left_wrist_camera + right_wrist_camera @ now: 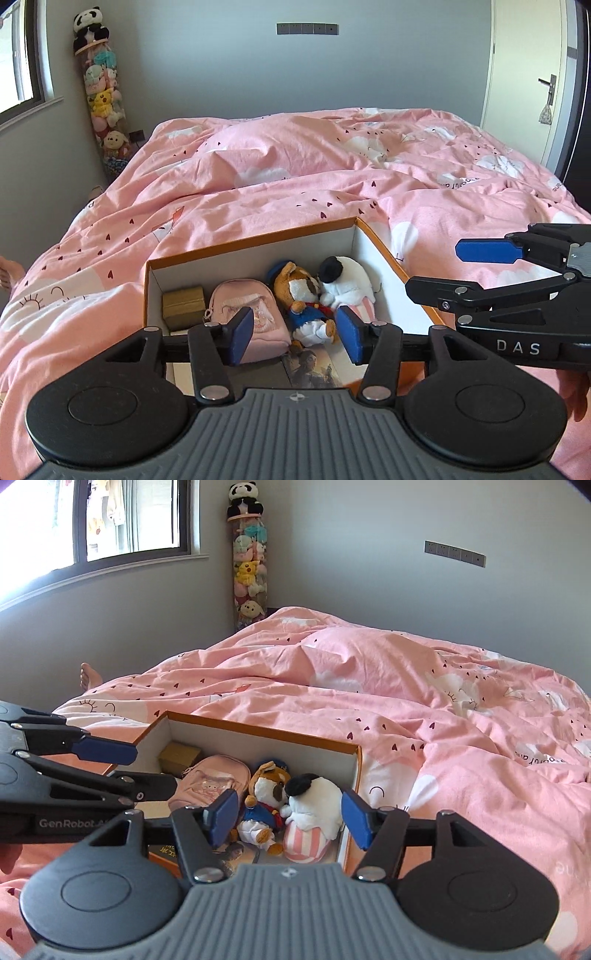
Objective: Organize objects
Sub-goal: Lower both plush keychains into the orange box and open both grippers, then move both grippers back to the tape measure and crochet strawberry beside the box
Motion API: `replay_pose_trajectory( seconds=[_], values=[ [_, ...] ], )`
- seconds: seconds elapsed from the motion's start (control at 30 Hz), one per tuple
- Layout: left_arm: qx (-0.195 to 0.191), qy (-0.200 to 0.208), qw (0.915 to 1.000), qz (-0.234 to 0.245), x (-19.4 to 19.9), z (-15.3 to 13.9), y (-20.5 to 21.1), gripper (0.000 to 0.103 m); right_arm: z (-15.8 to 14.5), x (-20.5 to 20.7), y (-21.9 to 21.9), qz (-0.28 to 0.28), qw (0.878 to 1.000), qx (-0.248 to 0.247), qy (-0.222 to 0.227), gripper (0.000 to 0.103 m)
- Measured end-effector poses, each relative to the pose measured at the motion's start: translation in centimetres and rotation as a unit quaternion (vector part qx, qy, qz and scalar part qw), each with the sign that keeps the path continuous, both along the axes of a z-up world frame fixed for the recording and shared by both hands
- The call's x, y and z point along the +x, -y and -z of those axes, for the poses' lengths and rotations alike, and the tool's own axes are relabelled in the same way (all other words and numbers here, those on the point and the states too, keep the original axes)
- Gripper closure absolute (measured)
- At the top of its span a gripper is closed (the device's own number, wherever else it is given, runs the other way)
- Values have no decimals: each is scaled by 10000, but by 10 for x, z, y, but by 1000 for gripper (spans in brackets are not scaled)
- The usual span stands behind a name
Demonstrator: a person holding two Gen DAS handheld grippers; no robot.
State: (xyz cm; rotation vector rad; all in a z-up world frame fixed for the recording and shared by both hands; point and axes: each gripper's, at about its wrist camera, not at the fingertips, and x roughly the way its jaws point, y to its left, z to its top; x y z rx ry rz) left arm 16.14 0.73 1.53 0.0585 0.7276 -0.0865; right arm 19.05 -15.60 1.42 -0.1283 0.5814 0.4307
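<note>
My left gripper (295, 334) and right gripper (290, 821), jaws spread and empty, hover over the orange-rimmed cardboard box (251, 242) holding a brown plush dog (299, 291), on the pink-quilted bed (295, 166).

Black linkage jaws, blue pads (242, 334), silver screws.

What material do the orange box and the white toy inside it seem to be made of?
Orange box: probably matte cardboard, given its thin stiff walls and white lining. White toy: soft plush, given its fuzzy, rounded surface; its striped lower part looks like woven fabric.
</note>
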Motion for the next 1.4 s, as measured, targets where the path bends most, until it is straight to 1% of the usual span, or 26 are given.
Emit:
replay_pose_trajectory(
  seconds=[0.1, 0.17, 0.23, 0.3, 0.37, 0.5, 0.63, 0.73, 0.8, 0.87, 1.03, 1.1, 1.17, 1.27, 1.4],
  values=[
    [-323, 20, 9994, 117, -19, 3, -5, 39, 4, -17, 8, 177, 9997, 132, -49, 38],
    [-444, 4, 9988, 205, -29, 8, -7, 37, 10, -27, 12, 179, 9996, 176, -141, 38],
    [-536, -101, 9982, 254, -37, 15, -9, 36, 17, -35, 15, 225, 9991, 207, -300, 38],
    [-639, -225, 9974, 228, -43, 26, -12, 36, 27, -41, 17, 244, 9978, 236, -566, 38],
    [-726, -345, 9967, 130, -47, 37, -17, 36, 39, -45, 18, 266, 9960, 198, -833, 38],
    [-963, -739, 9926, -74, -55, 60, -29, 36, 61, -50, 19, 401, 9922, 0, -1183, 38],
    [-1000, -1138, 9880, -291, -56, 81, -40, 40, 80, -51, 20, 517, 9877, -199, -1463, 39],
    [-1152, -1332, 9837, -376, -57, 92, -48, 40, 90, -51, 21, 607, 9838, -259, -1667, 40],
    [-1257, -1400, 9814, -374, -58, 97, -52, 40, 96, -51, 23, 653, 9816, -282, -1772, 44],
    [-1318, -1457, 9798, -362, -57, 101, -53, 40, 102, -50, 24, 675, 9787, -303, -1914, 44],
    [-1327, -1578, 9783, -202, -56, 107, -46, 40, 118, -44, 25, 714, 9719, -381, -2211, 45],
    [-1303, -1653, 9775, -162, -54, 110, -43, 40, 122, -41, 25, 735, 9712, -481, -2214, 46],
    [-1277, -1721, 9767, -126, -52, 113, -40, 40, 127, -39, 23, 754, 9700, -665, -2212, 51],
    [-1203, -1808, 9761, -64, -48, 117, -34, 40, 133, -36, 22, 788, 9678, -893, -2218, 52],
    [-1093, -1985, 9740, -68, -43, 122, -30, 40, 140, -33, 24, 897, 9632, -1161, -2250, 60]
  ],
)
